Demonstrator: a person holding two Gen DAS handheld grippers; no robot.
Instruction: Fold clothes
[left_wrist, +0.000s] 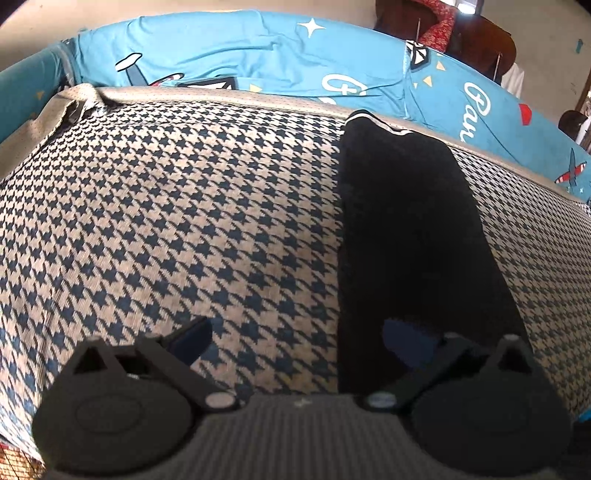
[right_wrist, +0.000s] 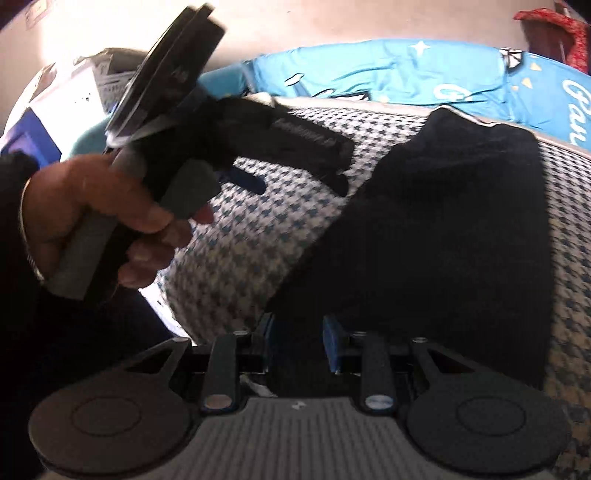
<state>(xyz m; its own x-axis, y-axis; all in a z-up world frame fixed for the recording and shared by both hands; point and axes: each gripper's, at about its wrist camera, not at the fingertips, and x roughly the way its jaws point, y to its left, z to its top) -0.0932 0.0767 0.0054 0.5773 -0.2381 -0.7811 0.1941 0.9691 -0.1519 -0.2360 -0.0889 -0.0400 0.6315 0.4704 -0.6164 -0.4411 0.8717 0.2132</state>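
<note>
Black garment (left_wrist: 413, 236) lies as long folded strip on houndstooth cloth (left_wrist: 184, 206), far end near cloth's tan border. I judge it soft, light, limp — take hold at corner or hem.

Right gripper (right_wrist: 297, 341) clamps garment's near edge, lifting it. Left gripper (left_wrist: 295, 332) spread wide, empty, beside strip.

Bare houndstooth left of strip — room to fold. Blue bedsheet (left_wrist: 258, 55) beyond border.

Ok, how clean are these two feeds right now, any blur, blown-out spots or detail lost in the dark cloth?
Left wrist view: sharp, houndstooth cover crisp, though fisheye bows the far edge; black garment reads as a flat dark patch with no visible folds. Right wrist view: motion-blurred, the hand and left gripper smeared; the wall and the white box at upper left are overexposed.
</note>
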